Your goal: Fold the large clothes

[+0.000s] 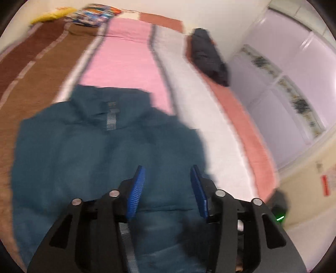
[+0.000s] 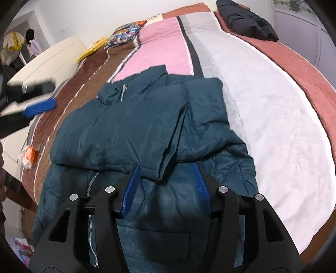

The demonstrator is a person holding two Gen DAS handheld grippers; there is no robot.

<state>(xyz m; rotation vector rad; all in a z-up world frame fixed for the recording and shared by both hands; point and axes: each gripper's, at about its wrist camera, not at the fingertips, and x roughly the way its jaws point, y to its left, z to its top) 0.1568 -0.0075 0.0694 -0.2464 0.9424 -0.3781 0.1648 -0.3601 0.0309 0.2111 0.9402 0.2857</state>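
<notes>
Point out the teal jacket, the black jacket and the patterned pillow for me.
teal jacket [image 2: 134,126]: right wrist view, on the folded-over upper panel.
black jacket [image 2: 245,21]: right wrist view, middle of the bundle at the bed's far end.
patterned pillow [image 2: 124,34]: right wrist view, its printed face.

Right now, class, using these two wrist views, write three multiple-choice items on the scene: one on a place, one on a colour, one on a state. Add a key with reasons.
1. Where does the black garment lie?
A. on the teal jacket
B. at the far end of the bed, on its rust-coloured strip
C. on the floor

2. What colour is the puffer jacket under the grippers?
A. dark teal
B. yellow
C. pink

3. How is the right gripper?
A. shut on a sleeve
B. shut on nothing
C. open, holding nothing

Key: B, the black garment sits far up the bed near its edge; A, the jacket is dark teal against the striped cover; C, the blue fingers stand apart above the fabric.
</notes>
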